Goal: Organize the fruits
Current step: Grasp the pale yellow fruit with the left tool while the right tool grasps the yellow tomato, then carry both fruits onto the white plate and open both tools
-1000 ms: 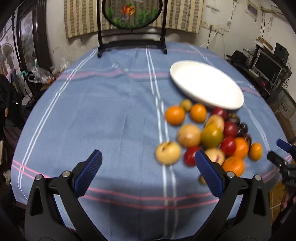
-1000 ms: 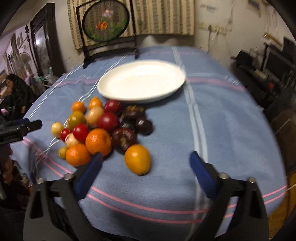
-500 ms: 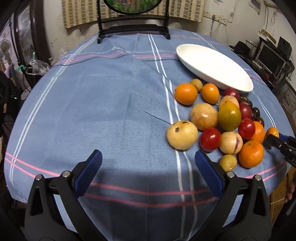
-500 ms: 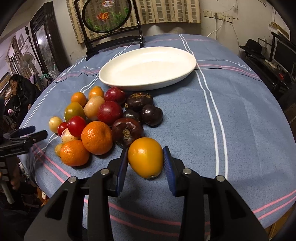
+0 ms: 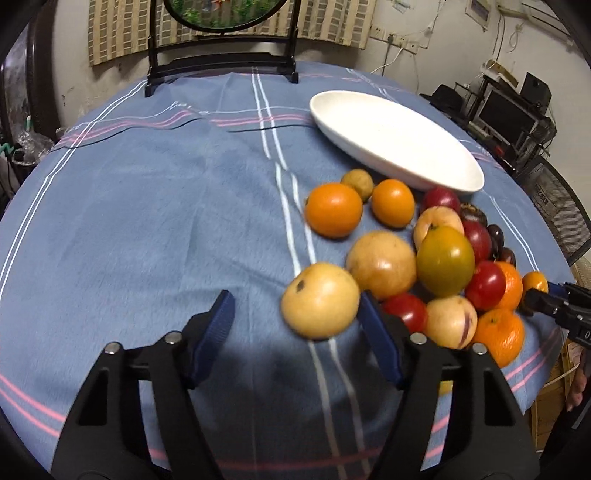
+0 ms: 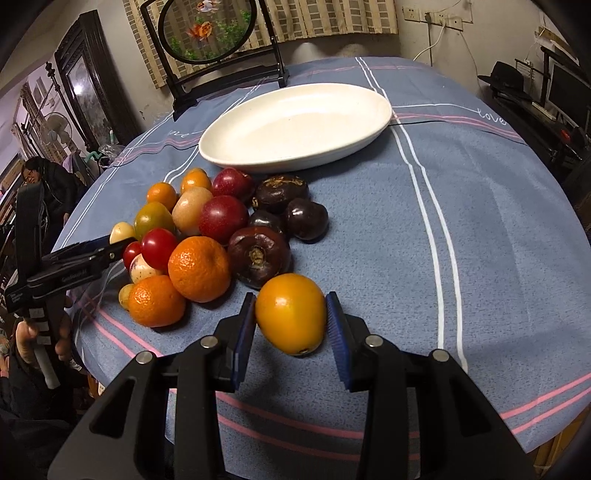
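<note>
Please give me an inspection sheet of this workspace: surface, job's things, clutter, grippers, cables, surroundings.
Surface: round table under a blue striped tablecloth.
Job's things: empty white oval dish; pile of mixed fruits beside it on the cloth.
Clutter: framed round goldfish screen at the far edge.
Grippers: right gripper shut on an orange-yellow oval fruit; left gripper jaws have just been closing around a pale yellow round fruit, one pad apart from it.
Cables: white wall cable.
Surroundings: dark monitors, seated person.

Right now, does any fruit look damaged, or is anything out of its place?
Nothing is spilled or broken. All the fruit lies in a heap on the tablecloth while the white dish stays empty. The pale yellow fruit by the left gripper has one dark spot on its skin.
</note>
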Available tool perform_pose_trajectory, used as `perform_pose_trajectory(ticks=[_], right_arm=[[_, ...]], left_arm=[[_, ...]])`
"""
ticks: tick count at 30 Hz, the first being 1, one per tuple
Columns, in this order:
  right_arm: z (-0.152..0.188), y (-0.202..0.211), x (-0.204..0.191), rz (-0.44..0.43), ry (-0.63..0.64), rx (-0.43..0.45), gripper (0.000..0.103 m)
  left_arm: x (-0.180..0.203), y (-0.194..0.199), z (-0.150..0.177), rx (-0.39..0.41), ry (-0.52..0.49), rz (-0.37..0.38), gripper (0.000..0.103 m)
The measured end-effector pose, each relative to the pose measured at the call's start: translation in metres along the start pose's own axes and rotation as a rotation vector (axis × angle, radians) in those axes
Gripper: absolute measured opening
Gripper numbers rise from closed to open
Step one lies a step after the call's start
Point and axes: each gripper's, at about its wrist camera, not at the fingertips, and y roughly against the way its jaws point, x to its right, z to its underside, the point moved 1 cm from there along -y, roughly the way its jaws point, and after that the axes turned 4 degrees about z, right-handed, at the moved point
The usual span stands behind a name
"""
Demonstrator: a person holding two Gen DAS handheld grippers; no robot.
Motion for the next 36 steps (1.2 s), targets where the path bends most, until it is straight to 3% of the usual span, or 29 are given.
perform_pose_trajectory(ticks=[2, 4, 15, 22, 25, 30, 32, 36], right_arm=[[0.001, -0.003, 0.0, 0.001, 0.002, -0.014, 0.039], [0.001, -0.004, -0.001, 0.006, 0.004, -0.015, 0.039], [-0.017, 0.011, -0.006, -0.012, 0.038, 0.033, 0.039], [-0.079, 0.0, -0.009, -0.027, 0.113, 0.052, 0.039], [-0.124, -0.018, -0.012, -0.044, 0.134, 0.058, 0.038], [-0.208, -0.08, -0.005, -0.02, 0.104, 0.051, 0.038], [-0.236, -0.12, 0.005, -0.014, 0.064, -0.018, 0.038], [-0.263, -0.164, 0.02, -0.015, -0.013, -0.104, 0.038]], left_arm=[[0.0, -0.002, -0.003, -0.006, 0.0, 0.009, 0.06], [0.002, -0.003, -0.006, -0.011, 0.003, 0.055, 0.039], [0.004, 0.018, -0.009, 0.015, 0.024, 0.047, 0.039], [0.008, 0.029, -0.06, 0.044, -0.002, 0.056, 0.039], [0.021, 0.009, -0.111, 0.026, -0.027, 0.088, 0.039], [0.045, -0.071, -0.195, -0.05, -0.029, 0.076, 0.039], [0.051, -0.101, -0.216, -0.071, -0.03, 0.052, 0.039], [0.056, -0.149, -0.236, -0.131, -0.032, 0.046, 0.04]])
